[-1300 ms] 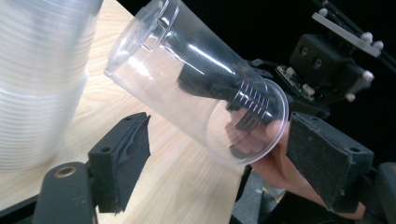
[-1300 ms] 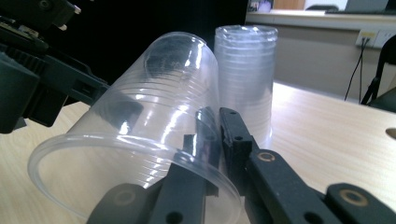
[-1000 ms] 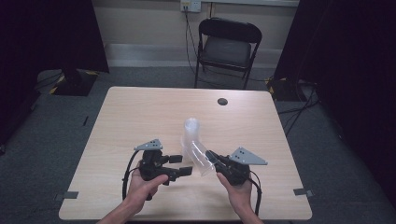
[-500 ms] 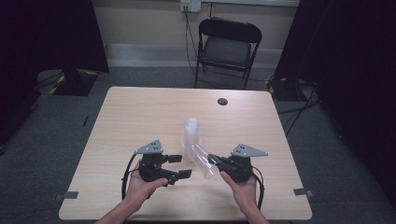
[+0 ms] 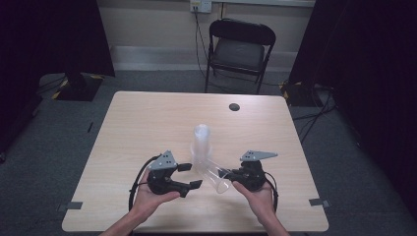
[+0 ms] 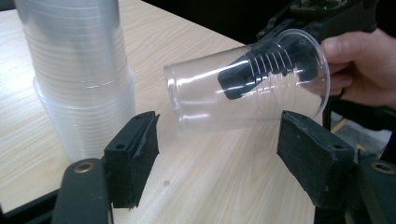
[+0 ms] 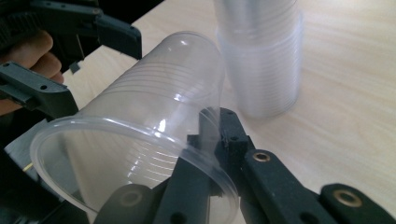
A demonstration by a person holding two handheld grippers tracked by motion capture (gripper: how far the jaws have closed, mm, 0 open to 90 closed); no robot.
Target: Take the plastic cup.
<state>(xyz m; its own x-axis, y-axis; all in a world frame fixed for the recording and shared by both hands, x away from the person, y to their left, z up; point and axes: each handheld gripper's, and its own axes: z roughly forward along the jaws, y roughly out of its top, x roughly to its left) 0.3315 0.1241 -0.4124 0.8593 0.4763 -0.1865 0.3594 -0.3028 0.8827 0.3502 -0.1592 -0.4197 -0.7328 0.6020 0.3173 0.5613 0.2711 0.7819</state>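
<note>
We have a single clear plastic cup [image 5: 216,173] held off the table on its side, its base toward the stack of cups [image 5: 201,145] and its open mouth toward the right gripper [image 5: 231,176]. From table centre it sits at about six o'clock, near the front edge, with the stack just beyond it at eleven o'clock from the cup. In the right gripper view the cup [image 7: 135,135] has one jaw inside and the other outside, so the right gripper [image 7: 205,140] is pinched tight on the cup's rim wall.

The left gripper [image 5: 189,176] waits at nine o'clock of the cup, its jaws partly apart and gripping nothing; they have just been closing, with no cup between them. In the left gripper view the cup [image 6: 243,79] hangs beyond and above the two pads [image 6: 137,149], clear of both, with the stack [image 6: 79,74] standing upright at ten o'clock.

We judge the step to be handling one cup separated from the stack, perhaps passing it across or setting it down. Next we would need to turn it upright and lower it onto bare table [image 5: 147,118], gently, since the thin wall may buckle.
</note>
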